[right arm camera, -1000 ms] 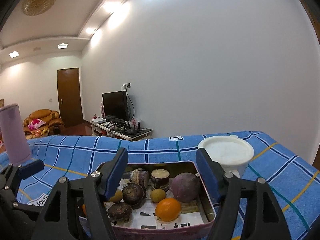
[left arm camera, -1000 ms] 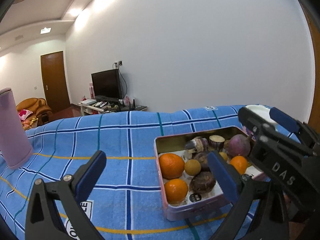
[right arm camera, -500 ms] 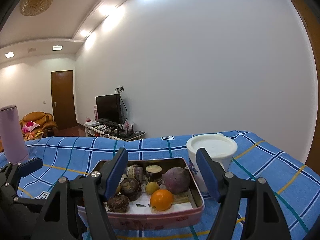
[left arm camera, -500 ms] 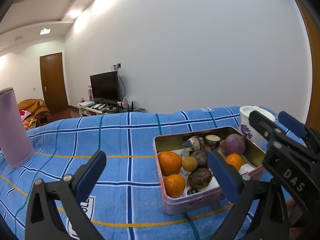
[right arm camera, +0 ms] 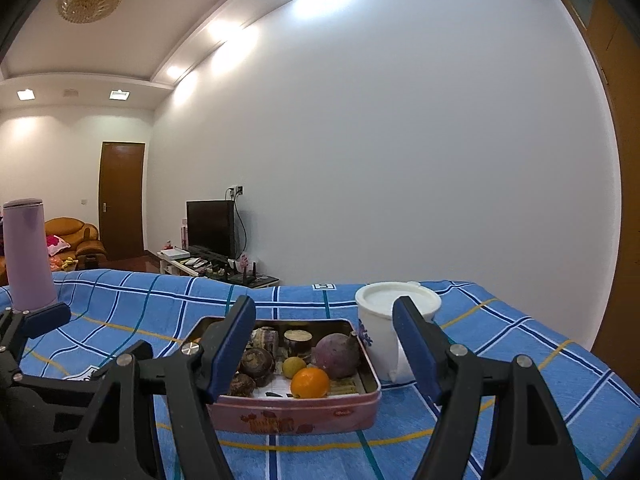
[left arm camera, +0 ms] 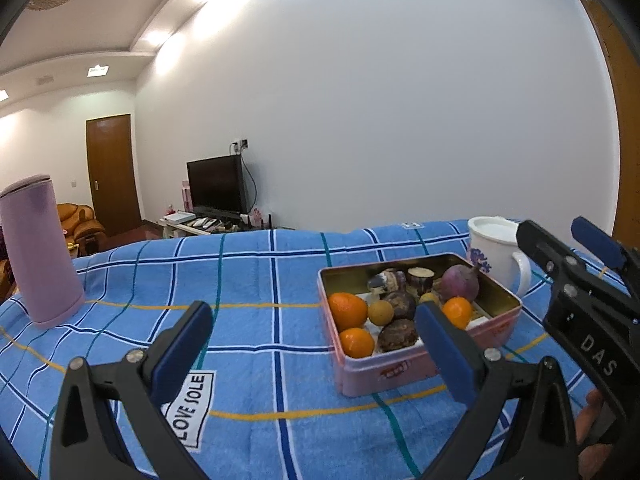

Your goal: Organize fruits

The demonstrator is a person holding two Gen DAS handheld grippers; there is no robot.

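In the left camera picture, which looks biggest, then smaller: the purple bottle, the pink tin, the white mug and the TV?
1. Pink tin
2. Purple bottle, close behind the tin
3. TV and white mug look about alike

The TV is far away, so it only looks small.

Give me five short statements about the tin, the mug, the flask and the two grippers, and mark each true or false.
1. The pink tin holds fruit. True.
2. The white mug lies on its side. False: it stands upright beside the tin.
3. The left gripper grips an orange. False: it is open and empty.
4. The right gripper is open. True.
5. The purple flask stands inside the tin. False: it stands apart on the blue cloth.
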